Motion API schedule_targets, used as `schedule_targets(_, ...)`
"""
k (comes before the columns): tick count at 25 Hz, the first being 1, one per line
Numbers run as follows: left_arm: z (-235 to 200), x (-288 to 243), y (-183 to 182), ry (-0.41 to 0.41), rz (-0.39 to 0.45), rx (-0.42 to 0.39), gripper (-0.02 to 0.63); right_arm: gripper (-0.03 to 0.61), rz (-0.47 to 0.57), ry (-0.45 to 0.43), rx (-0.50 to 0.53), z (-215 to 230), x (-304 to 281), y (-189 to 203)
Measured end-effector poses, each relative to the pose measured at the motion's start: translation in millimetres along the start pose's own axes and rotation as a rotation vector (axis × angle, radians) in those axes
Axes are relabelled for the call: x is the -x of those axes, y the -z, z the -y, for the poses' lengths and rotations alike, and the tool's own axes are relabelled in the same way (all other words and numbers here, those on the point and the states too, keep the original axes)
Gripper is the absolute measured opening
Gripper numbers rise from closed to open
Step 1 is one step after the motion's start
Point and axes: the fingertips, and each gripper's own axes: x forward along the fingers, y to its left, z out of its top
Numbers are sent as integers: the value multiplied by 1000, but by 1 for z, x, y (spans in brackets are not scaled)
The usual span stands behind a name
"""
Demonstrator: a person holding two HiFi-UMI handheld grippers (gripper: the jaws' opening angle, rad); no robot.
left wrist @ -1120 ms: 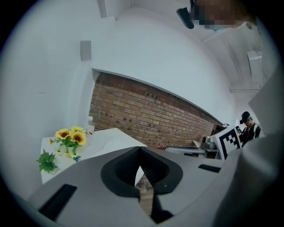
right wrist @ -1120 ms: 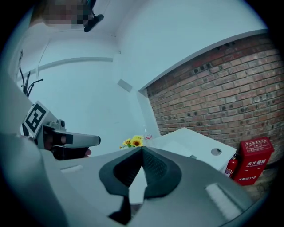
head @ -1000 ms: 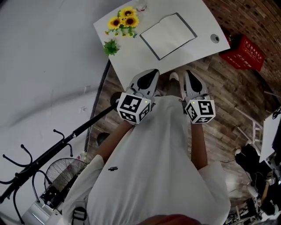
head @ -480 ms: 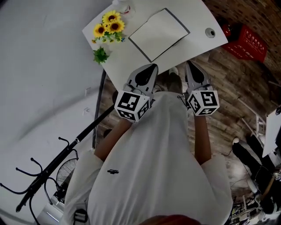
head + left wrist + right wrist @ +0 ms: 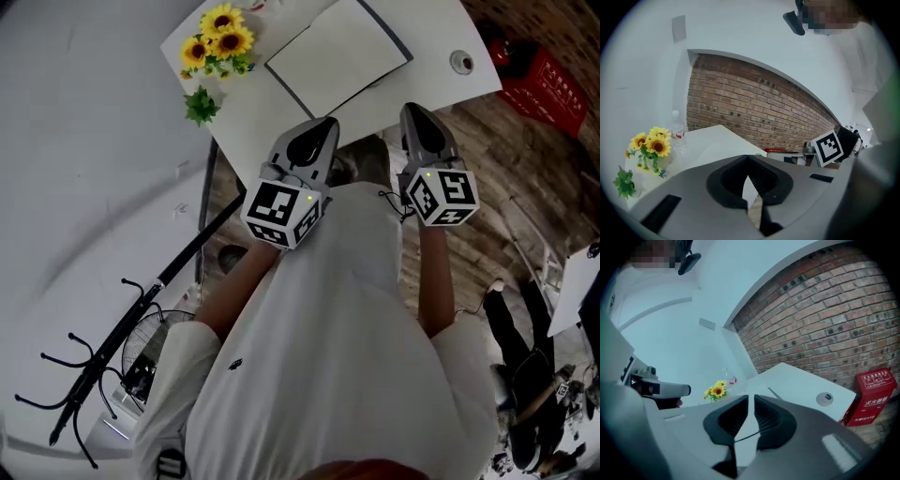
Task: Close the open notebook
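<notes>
The open notebook [image 5: 337,56] lies flat on the white table [image 5: 272,117], its pale pages up and a dark cover edge around them. In the right gripper view its dark edge [image 5: 772,392] shows just beyond the jaws. My left gripper [image 5: 324,126] reaches the table's near edge, short of the notebook, and is shut with nothing in it [image 5: 748,158]. My right gripper [image 5: 412,111] hovers at the near edge too, to the notebook's right, shut and empty [image 5: 751,397].
Sunflowers [image 5: 216,36] and a green sprig [image 5: 200,105] stand on the table's left side, with a clear bottle [image 5: 677,135] behind them. A round grommet [image 5: 460,63] sits at the right corner. A red box [image 5: 548,80] is on the wooden floor, and a brick wall [image 5: 754,112] rises behind.
Both grippers have moved forward and down toward the table; their tips now reach its near edge. The notebook lies as before.
</notes>
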Motion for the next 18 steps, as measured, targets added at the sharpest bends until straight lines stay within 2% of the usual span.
schedule_targets(2, -1, -9, 5, -1, -21, -2, 9, 90, -15, 3, -10, 9, -9, 0)
schedule_targets(3, -1, -14, 8, 0, -32, -3, 9, 101, -21, 3, -12, 13, -14, -1)
schedule_targets(15, -32, -72, 35, -66, -125, 55, 9, 124, -87, -17, -31, 50, -60, 0)
schedule_targets(18, -41, -87, 49, -74, -171, 61, 9, 137, -108, -40, -33, 53, -68, 2)
